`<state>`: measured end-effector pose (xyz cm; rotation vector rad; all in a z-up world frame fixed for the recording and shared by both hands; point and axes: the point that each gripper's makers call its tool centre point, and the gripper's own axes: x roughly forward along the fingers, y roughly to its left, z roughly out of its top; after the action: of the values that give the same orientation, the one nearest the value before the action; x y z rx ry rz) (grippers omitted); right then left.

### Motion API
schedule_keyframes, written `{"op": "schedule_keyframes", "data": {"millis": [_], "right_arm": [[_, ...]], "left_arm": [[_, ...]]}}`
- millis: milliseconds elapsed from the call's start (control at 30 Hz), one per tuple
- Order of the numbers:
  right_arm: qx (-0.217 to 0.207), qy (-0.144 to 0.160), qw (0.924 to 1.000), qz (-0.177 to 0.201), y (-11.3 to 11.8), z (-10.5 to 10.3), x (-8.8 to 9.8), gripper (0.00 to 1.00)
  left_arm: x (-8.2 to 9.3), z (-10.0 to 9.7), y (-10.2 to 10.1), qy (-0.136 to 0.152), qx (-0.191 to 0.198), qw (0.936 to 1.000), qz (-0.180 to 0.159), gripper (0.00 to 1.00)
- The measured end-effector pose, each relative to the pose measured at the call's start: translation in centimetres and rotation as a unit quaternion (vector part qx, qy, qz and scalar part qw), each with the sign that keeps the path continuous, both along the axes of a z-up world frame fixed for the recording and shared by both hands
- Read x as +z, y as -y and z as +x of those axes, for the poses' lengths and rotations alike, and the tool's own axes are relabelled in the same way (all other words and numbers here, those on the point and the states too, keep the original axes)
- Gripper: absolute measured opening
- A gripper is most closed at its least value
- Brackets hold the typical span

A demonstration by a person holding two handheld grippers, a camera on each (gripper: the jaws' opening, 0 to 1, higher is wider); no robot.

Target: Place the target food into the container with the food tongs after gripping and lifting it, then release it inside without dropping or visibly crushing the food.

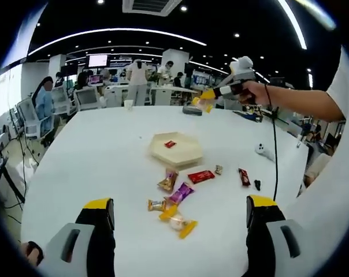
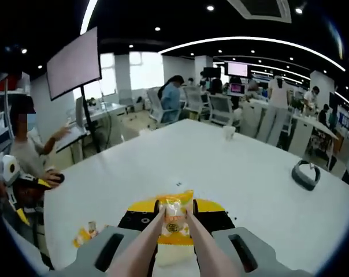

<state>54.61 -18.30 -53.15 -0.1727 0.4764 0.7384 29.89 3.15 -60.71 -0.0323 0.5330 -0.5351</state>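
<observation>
A hexagonal wooden container (image 1: pixel 175 151) sits mid-table with a red packet (image 1: pixel 170 144) in it. Several wrapped snacks lie in front of it, among them a purple one (image 1: pixel 180 193), a red one (image 1: pixel 201 176) and a yellow one (image 1: pixel 180 224). My left gripper (image 1: pixel 179 216) hovers open above the near snacks, holding nothing. My right gripper (image 2: pixel 174 206) is shut on pinkish food tongs (image 2: pixel 200 242), which pinch a yellow snack packet (image 2: pixel 174 216). In the left gripper view the right gripper (image 1: pixel 212 94) hangs high beyond the container, the yellow packet (image 1: pixel 203 104) at its tip.
A white cup (image 1: pixel 128 104) and a dark device (image 1: pixel 192 109) stand at the far table edge. A small white object (image 1: pixel 261 150) and a black cable (image 1: pixel 274 144) lie at the right. A grey headset-like thing (image 2: pixel 306 173) rests on the table. People sit around.
</observation>
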Motion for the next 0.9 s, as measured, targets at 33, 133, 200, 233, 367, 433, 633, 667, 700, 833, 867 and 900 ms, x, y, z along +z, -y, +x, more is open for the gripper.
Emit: {"op": "schedule_keyframes", "data": {"millis": [33, 133, 200, 233, 367, 433, 633, 667, 700, 833, 867, 900], "right_arm": [[-0.012, 0.004, 0.9999, -0.009, 0.2, 0.7, 0.3, 0.22], [-0.033, 0.011, 0.9994, -0.001, 0.4, 1.7, 0.9, 0.22], [-0.037, 0.011, 0.9992, -0.001, 0.4, 1.8, 1.1, 0.22], [-0.039, 0.012, 0.9992, -0.004, 0.4, 1.8, 1.1, 0.22], [-0.041, 0.007, 0.9991, -0.013, 0.3, 2.3, 0.6, 0.22], [-0.041, 0.003, 0.9991, -0.009, 0.0, 2.5, 0.5, 0.22], [-0.035, -0.005, 0.9991, -0.024, -0.7, 2.5, -0.2, 0.22], [-0.035, -0.007, 0.9990, -0.025, -0.7, 2.6, -0.3, 0.22], [-0.036, -0.009, 0.9990, -0.025, -0.8, 2.6, -0.4, 0.22], [-0.029, -0.019, 0.9987, -0.037, -1.1, 2.9, -1.2, 0.25], [-0.029, -0.027, 0.9986, -0.034, -1.3, 2.8, -1.4, 0.25], [-0.026, -0.028, 0.9987, -0.033, -1.5, 2.7, -1.5, 0.25]], "left_arm": [[-0.1, 0.3, -0.1, -0.001, -0.005, 1.0000, -0.003, 0.95], [-0.6, 1.2, 0.0, 0.004, -0.036, 0.9993, -0.011, 0.95], [-0.8, 1.5, 0.1, 0.005, -0.044, 0.9990, -0.010, 0.95], [-1.0, 1.7, 0.0, 0.004, -0.046, 0.9989, -0.011, 0.95], [-1.3, 1.6, -0.1, -0.002, -0.058, 0.9983, -0.010, 0.95], [-1.5, 1.8, -0.3, -0.004, -0.057, 0.9983, -0.007, 0.94], [-2.1, 2.2, -0.9, -0.010, -0.053, 0.9983, -0.024, 0.94], [-2.3, 2.2, -1.1, -0.011, -0.053, 0.9984, -0.020, 0.94], [-2.3, 2.3, -1.2, -0.012, -0.052, 0.9984, -0.020, 0.94], [-1.9, 2.6, -1.5, -0.006, -0.049, 0.9985, -0.026, 0.95], [-1.9, 2.6, -1.7, -0.006, -0.046, 0.9986, -0.025, 0.95], [-2.0, 2.6, -1.8, -0.007, -0.044, 0.9987, -0.024, 0.95]]}}
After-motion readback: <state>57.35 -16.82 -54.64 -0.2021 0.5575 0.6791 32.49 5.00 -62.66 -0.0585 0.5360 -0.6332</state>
